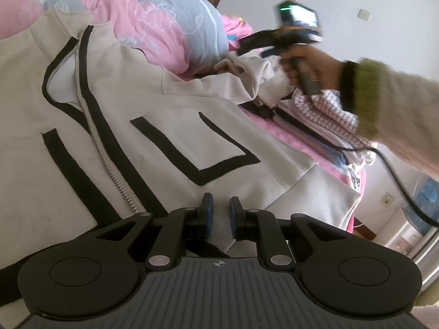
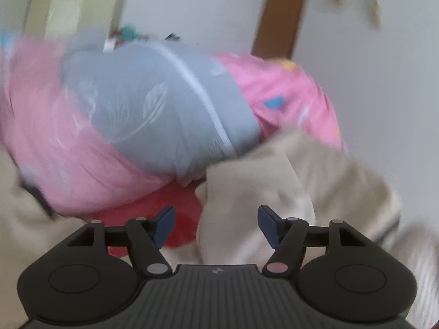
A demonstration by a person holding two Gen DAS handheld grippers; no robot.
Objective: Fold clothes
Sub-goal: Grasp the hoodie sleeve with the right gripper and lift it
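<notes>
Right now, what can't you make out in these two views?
- Left wrist view: the jacket's hem, hidden behind the left gripper.
- Left wrist view: the right gripper's jaws, motion-blurred.
- Right wrist view: the quilt and cream fabric, smeared by motion blur.

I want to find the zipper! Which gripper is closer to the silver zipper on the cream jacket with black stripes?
Left. The left gripper sits just right of the silver zipper on the cream jacket. The right gripper is far off, over the bunched sleeve.
</notes>
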